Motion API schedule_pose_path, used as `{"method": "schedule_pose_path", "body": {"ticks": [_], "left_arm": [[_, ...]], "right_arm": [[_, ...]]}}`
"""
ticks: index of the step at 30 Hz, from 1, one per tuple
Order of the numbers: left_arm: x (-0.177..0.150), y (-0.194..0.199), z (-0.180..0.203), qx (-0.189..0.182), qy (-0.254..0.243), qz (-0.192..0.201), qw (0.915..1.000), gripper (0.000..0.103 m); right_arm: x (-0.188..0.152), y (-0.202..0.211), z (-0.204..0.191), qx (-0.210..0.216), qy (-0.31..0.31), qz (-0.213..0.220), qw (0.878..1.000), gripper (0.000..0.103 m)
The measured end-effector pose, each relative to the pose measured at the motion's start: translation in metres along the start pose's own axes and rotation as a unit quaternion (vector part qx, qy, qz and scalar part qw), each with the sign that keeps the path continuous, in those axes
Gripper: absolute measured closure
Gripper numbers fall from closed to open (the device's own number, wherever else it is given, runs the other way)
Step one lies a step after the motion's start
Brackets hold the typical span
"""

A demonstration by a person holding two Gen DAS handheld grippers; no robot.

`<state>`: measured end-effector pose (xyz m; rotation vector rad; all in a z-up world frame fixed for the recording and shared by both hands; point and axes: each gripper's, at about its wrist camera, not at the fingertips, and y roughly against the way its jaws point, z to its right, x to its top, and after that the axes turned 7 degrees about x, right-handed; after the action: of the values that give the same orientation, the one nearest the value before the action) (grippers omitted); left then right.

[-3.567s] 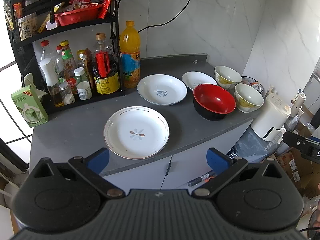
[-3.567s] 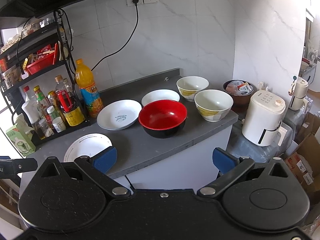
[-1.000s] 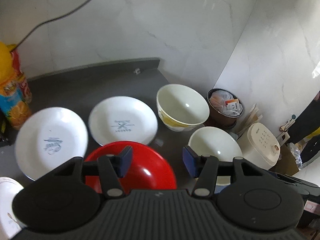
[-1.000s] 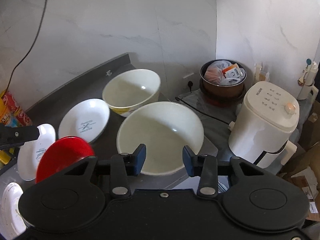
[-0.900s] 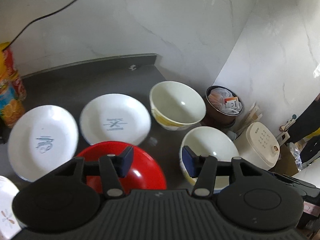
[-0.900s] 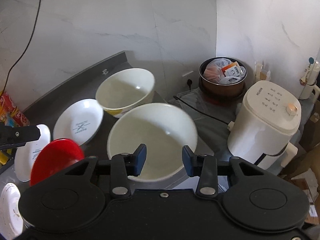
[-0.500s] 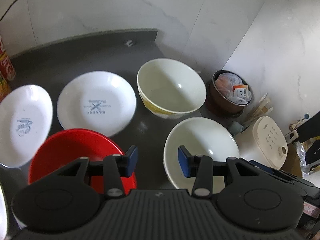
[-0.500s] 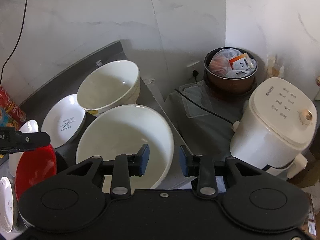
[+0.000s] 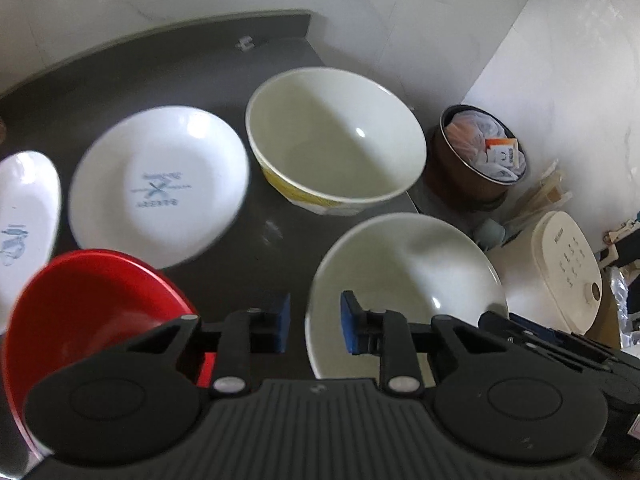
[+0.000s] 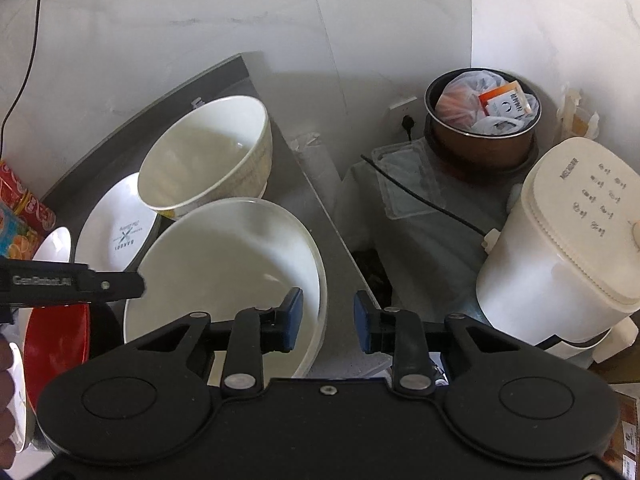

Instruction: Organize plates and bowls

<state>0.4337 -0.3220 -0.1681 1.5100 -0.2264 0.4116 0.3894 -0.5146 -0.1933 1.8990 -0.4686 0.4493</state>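
Observation:
A plain white bowl [image 9: 404, 280] [image 10: 228, 272] sits at the counter's near right corner. My left gripper [image 9: 315, 323] is open and straddles its left rim. The right gripper [image 10: 328, 316] is open too, one finger inside the bowl's right rim and one outside. Behind it stands a second white bowl [image 9: 336, 152] [image 10: 204, 156] with a yellow band. A red bowl [image 9: 88, 320] [image 10: 56, 344] lies to the left. Further left and back are a white plate with blue print [image 9: 160, 184] [image 10: 116, 228] and another white plate [image 9: 24, 216].
The grey counter [image 9: 256, 248] ends just right of the near bowl. Below that edge stand a cream appliance [image 10: 568, 248] and a brown pot [image 10: 480, 120] full of bags, with a black cable [image 10: 420, 200]. Marble walls close the back and the right.
Both grippers have come down and closer to the near white bowl, and their jaws have narrowed. Its rim now lies between each pair of fingers. The dishes have not moved.

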Motion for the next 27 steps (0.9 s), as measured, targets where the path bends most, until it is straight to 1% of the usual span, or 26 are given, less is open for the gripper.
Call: {"method": "schedule_pose_path", "body": {"ticks": [3,5,6,7,8,9,11,14,17,22,25,27], "left_arm": [[-0.001,-0.014,0.002,0.015,0.007,-0.019,0.9997,0.085],[-0.003,-0.023,0.0,0.014,0.016,-0.034,0.9992,0.093],[-0.004,-0.026,0.0,0.01,0.018,-0.043,0.9989,0.099],[-0.005,-0.028,0.0,0.005,0.02,-0.048,0.9986,0.099],[-0.005,-0.028,0.001,0.008,0.02,-0.047,0.9987,0.099],[-0.005,-0.028,0.001,0.009,0.019,-0.047,0.9986,0.099],[-0.005,-0.026,-0.001,0.007,0.027,-0.045,0.9986,0.099],[-0.002,-0.015,-0.006,-0.003,0.034,-0.031,0.9989,0.099],[0.002,-0.004,-0.011,-0.015,0.04,-0.023,0.9988,0.099],[0.007,0.02,-0.023,-0.022,0.044,-0.001,0.9988,0.099],[0.011,0.034,-0.033,-0.021,0.047,0.013,0.9986,0.099],[0.012,0.043,-0.043,-0.023,0.056,0.019,0.998,0.099]], "right_arm": [[-0.001,-0.004,0.003,0.003,0.0,-0.008,1.0,0.078],[-0.001,-0.007,0.004,0.005,0.003,-0.014,1.0,0.08],[-0.002,-0.008,0.003,0.01,0.006,-0.017,1.0,0.084],[-0.001,-0.009,0.002,0.014,0.011,-0.019,1.0,0.089],[-0.001,-0.009,0.0,0.018,0.017,-0.02,0.999,0.093],[0.0,-0.009,-0.003,0.014,0.023,-0.021,0.999,0.094],[0.0,-0.009,-0.007,0.008,0.029,-0.021,0.999,0.094],[0.0,-0.004,-0.009,0.016,0.029,-0.01,0.999,0.094],[0.004,0.006,-0.016,0.016,0.037,0.0,0.999,0.094],[0.011,0.024,-0.035,0.021,0.047,0.023,0.998,0.094],[0.016,0.032,-0.044,0.03,0.031,0.028,0.999,0.094],[0.02,0.038,-0.052,0.036,0.031,0.032,0.998,0.094]]}}
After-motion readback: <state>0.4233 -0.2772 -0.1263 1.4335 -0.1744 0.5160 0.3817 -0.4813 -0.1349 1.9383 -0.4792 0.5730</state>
